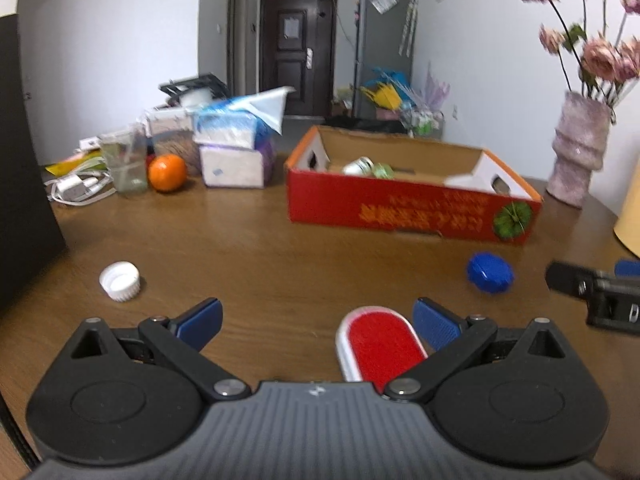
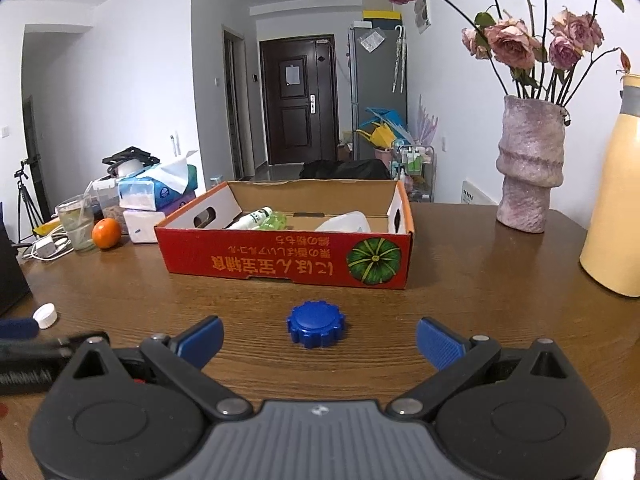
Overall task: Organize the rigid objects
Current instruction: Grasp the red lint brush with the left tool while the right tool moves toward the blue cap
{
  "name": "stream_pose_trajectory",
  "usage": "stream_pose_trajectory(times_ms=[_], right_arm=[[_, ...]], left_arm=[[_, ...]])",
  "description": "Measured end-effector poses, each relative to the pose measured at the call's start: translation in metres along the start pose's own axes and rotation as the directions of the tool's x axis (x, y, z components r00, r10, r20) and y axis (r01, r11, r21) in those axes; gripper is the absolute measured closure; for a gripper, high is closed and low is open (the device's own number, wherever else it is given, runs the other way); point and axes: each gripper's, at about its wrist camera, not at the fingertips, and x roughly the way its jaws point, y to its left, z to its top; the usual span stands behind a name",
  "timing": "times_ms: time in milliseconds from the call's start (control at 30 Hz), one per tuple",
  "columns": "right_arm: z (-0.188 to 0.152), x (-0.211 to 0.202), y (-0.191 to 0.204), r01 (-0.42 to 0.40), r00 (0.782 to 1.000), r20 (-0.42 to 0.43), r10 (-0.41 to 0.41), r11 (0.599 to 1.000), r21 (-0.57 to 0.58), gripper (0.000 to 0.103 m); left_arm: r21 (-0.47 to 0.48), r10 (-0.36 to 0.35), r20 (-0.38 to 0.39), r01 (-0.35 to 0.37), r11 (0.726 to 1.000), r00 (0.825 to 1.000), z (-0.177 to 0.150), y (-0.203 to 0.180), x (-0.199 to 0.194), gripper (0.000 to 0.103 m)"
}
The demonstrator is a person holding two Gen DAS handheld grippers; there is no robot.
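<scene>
I see a wood-grain tabletop point(image 2: 480, 280) with a soft sheen, a printed cardboard box point(image 2: 280, 256), and a ridged blue plastic cap point(image 2: 316, 323).

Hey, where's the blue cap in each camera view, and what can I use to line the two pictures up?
Left wrist: blue cap lies on the table at right, ahead of the right finger, near the red box.
Right wrist: blue cap sits centre, just ahead of the open fingers.
Shared landmark: the red box, behind the cap in both.
</scene>
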Motion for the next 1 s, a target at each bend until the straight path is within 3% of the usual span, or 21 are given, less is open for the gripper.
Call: stream_pose_trajectory(times_ms=[267, 533, 633, 733, 800, 900, 1000], right_arm=[[-0.004, 0.0, -0.018, 0.013, 1.0, -0.018, -0.013, 1.0, 0.028, 0.0], [-0.008, -0.002, -0.022, 0.003, 1.0, -0.024, -0.003, 1.0, 0.021, 0.0], [-0.008, -0.003, -0.023, -0.005, 1.0, -0.023, 0.005, 1.0, 0.02, 0.0], [-0.009, -0.005, -0.022, -0.012, 1.0, -0.019, 0.012, 1.0, 0.014, 0.0], [-0.009, -0.006, -0.021, -0.015, 1.0, -0.018, 0.015, 1.0, 0.013, 0.0], [-0.01, -0.004, -0.021, -0.013, 1.0, -0.025, 0.014, 1.0, 0.012, 0.0], [-0.011, -0.001, -0.02, -0.012, 0.999, -0.036, 0.012, 1.0, 0.008, 0.0]], left_arm=[[-0.009, -0.015, -0.13, 0.014, 1.0, 0.991, -0.016, -0.027, 0.019, 0.0], [0.03, 0.075, -0.178, -0.071, 0.997, 0.981, -0.028, -0.049, 0.027, 0.0], [0.029, 0.081, -0.195, -0.076, 0.997, 0.977, -0.031, -0.052, 0.028, 0.006], [0.025, 0.08, -0.204, -0.077, 0.997, 0.976, -0.033, -0.055, 0.027, 0.02], [0.015, 0.067, -0.199, -0.065, 0.998, 0.978, -0.034, -0.056, 0.024, 0.035], [0.009, 0.056, -0.19, -0.056, 0.998, 0.98, -0.034, -0.056, 0.021, 0.043], [0.001, 0.043, -0.187, -0.044, 0.999, 0.981, -0.033, -0.055, 0.022, 0.045]])
